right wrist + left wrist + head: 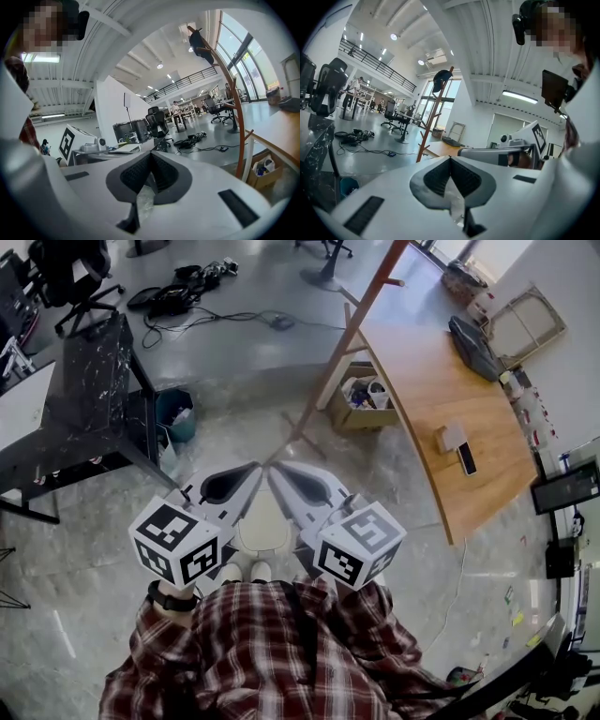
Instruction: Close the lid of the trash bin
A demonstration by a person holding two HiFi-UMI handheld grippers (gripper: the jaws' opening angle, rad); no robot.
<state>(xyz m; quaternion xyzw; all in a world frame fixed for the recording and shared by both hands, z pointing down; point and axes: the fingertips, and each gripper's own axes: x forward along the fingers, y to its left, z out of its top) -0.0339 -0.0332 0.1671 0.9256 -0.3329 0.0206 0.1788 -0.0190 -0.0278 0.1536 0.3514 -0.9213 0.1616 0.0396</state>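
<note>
You stood in an open workshop with a polished grey floor [403, 493], a curved wooden table [441, 399] to your right, a black marble-look table [89, 390] to your left and a slanting wooden coat stand [352, 329] ahead.

The likely trash bin [263, 526] was a pale, rounded shape on the floor just in front of your shoes, seen from straight above. Its top looked flat, but whether the lid was fully down could not be told. A small teal tub [175, 414] sat well apart, under the black table.

You held the left gripper [246, 472] and the right gripper [281, 474] out low from your waist, angled inward so their tips nearly met above the bin. That probably kept both tools centred over the lid.

Each gripper view showed its tongs pressed together with nothing between them, left [450, 161] and right [151, 157].
</note>
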